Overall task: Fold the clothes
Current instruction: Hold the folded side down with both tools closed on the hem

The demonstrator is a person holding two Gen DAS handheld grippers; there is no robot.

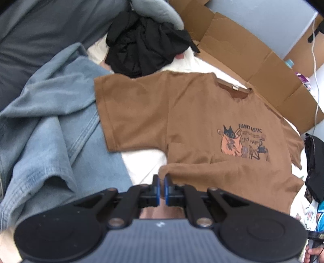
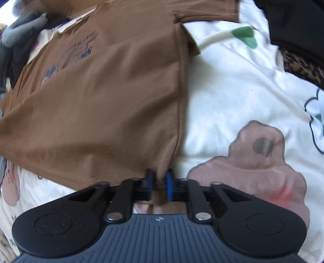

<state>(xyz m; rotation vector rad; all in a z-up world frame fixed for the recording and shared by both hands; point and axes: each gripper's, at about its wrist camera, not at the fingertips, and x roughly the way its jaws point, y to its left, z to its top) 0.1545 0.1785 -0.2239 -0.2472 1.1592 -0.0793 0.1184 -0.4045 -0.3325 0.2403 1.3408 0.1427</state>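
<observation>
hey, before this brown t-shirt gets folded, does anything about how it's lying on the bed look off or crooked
Mostly flat, print up. The brown t-shirt has its bottom edge rucked into a ridge near the left gripper, which pinches that hem. The right gripper pinches the other bottom corner. One sleeve overlaps the denim garment.

A cream cartoon-print bedsheet is covering the bed. Flattened cardboard boxes are leaning against a grey wall in daylight.
</observation>
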